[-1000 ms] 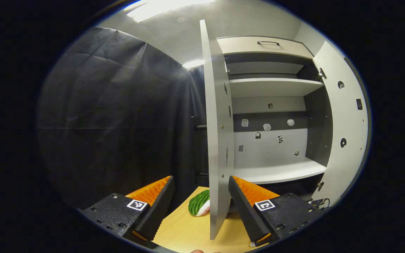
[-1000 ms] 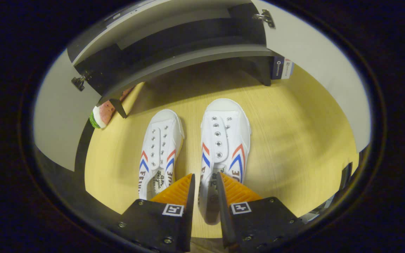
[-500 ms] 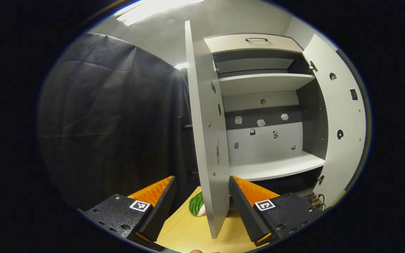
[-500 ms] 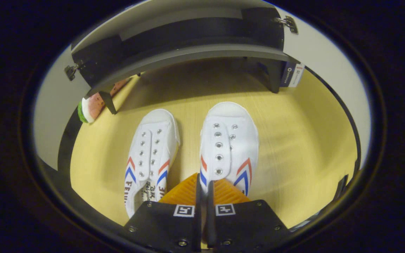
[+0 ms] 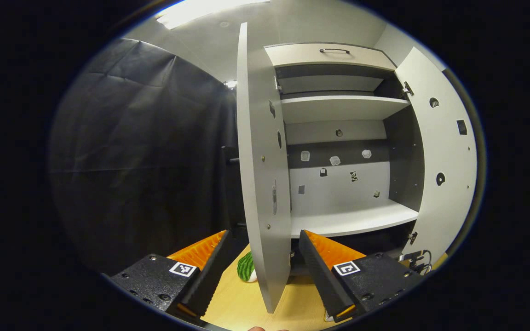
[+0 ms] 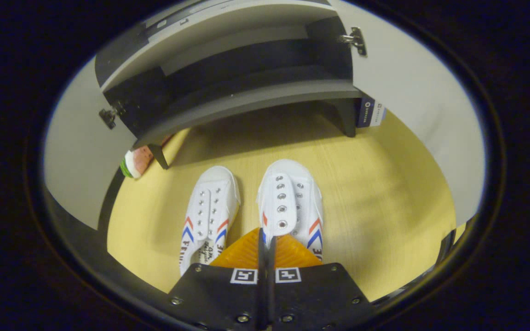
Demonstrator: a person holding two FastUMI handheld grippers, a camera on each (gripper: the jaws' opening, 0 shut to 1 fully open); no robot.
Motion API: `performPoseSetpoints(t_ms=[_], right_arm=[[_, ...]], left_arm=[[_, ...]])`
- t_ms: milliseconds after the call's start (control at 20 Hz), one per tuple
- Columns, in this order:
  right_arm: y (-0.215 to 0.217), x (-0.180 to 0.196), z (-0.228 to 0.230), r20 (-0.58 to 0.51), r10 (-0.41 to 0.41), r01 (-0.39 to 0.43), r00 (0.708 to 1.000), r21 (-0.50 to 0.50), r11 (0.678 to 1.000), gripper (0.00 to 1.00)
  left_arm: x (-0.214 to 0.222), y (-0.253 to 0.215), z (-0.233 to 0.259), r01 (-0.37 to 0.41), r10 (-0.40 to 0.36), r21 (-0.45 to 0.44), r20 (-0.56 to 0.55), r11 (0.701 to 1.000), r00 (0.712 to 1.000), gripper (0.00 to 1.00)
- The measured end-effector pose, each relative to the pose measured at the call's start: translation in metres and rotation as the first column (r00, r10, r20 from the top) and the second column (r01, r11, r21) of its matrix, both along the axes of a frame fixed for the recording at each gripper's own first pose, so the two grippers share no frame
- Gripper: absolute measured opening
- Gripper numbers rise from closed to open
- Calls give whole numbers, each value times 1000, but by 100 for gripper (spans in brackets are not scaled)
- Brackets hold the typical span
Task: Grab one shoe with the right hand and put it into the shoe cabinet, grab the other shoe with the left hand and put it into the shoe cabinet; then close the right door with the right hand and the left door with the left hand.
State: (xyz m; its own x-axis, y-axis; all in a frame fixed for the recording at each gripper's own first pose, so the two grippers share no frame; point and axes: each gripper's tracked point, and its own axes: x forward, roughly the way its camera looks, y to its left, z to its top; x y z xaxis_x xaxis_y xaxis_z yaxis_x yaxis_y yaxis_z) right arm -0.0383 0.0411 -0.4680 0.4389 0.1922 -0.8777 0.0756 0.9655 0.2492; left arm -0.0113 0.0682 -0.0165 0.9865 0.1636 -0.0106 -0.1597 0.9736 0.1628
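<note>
R tongs (image 6: 267, 239) pinching R shoe (image 6: 290, 202) at its opening, shoe on counter (image 6: 384, 193) before cabinet (image 6: 242, 99). L shoe (image 6: 210, 211) beside. L tongs (image 5: 262, 257) spread, straddling L door (image 5: 260, 174) edge.

We see two shoes (image 6: 251, 207) side by side on the table (image 6: 384, 207), before the shoe cabinet (image 6: 237, 87), watermelon slice (image 6: 135, 163) at its left leg.

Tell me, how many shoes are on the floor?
2. The left shoe lies flat on the wooden floor. The right shoe sits beside it, pinched at its side wall by the right gripper. Both point toward the open shoe cabinet.
</note>
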Motion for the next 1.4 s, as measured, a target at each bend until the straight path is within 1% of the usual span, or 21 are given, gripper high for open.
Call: performPoseSetpoints(t_ms=[150,350,500,650,700,800,900,950,1100,1200,1300,1400], right_arm=[[3,0,29,8,-52,51,999,109,993,0],[8,5,76,55,-82,71,995,185,980,0],[18,20,125,114,-111,78,987,257,963,0],[19,42,181,200,-116,49,973,314,948,0],[25,50,202,227,-122,42,966,331,943,0],[29,68,245,286,-139,28,948,361,932,0],[29,89,284,354,-147,7,924,368,930,0],[28,96,292,396,-147,-5,907,357,934,0],[34,144,319,477,-168,-14,863,354,935,0],[36,179,332,509,-193,-5,839,362,932,0],[29,214,340,531,-216,17,819,355,935,0],[17,250,342,565,-223,44,794,312,949,0]], left_arm=[[3,-4,-2,18,-18,-9,-3,1000,1000,93],[7,-11,-6,48,-48,-23,-11,999,999,93],[9,-16,-9,67,-68,-28,-13,997,998,93],[10,-18,-9,75,-75,-32,-9,997,997,96],[9,-17,-10,75,-76,-35,-8,997,997,96],[7,-18,-11,76,-76,-47,-7,996,997,96],[5,-19,-13,75,-76,-59,-11,995,997,96],[4,-19,-14,73,-74,-61,-14,995,997,96],[-2,-17,-16,65,-66,-58,-16,996,998,96],[-7,-14,-14,52,-53,-49,-13,997,999,96],[-12,-11,-13,38,-39,-42,-10,998,999,96],[-18,-7,-14,24,-25,-31,-11,999,1000,96]])
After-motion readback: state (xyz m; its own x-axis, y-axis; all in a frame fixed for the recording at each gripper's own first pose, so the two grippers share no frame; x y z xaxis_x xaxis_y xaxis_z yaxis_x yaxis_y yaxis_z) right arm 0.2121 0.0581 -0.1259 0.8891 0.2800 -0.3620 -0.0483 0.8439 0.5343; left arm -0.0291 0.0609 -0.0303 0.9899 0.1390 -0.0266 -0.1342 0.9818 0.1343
